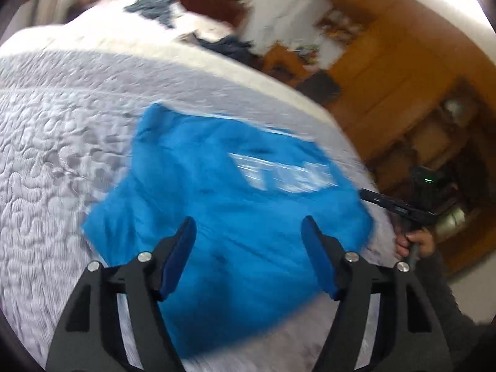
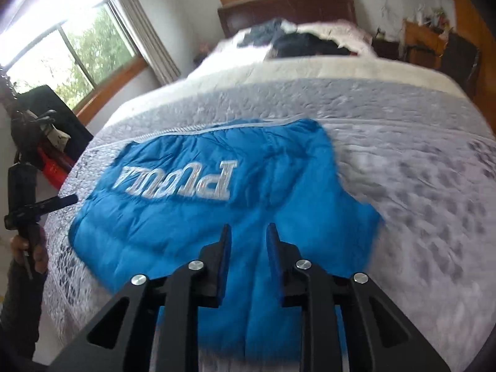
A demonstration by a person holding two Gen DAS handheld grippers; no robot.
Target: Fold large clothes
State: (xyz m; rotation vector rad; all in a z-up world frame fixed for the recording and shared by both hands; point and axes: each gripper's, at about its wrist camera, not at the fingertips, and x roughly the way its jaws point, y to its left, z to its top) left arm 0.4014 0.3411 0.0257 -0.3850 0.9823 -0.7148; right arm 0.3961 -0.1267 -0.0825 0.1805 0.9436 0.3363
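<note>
daylight from window (image 2: 77,52) | motion blur throughout | fisheye-warped, dark-vignetted edges

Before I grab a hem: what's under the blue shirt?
The blue shirt lies directly on the grey quilted bedspread, which shows all around it. Whatever sits beneath the fabric itself is covered. Both grippers hover open above it, holding nothing.

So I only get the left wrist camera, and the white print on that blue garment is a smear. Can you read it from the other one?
Observer: Partly. In the right wrist view the white lettering on the blue garment sits upside down and starts with a P.
Operator: Is the right gripper holding anything?
Observer: No. The right gripper hovers over the garment, fingers slightly apart, nothing between them.
Operator: Anything off to the side I can't see?
Observer: A window beside the bed, trees outside.
</note>
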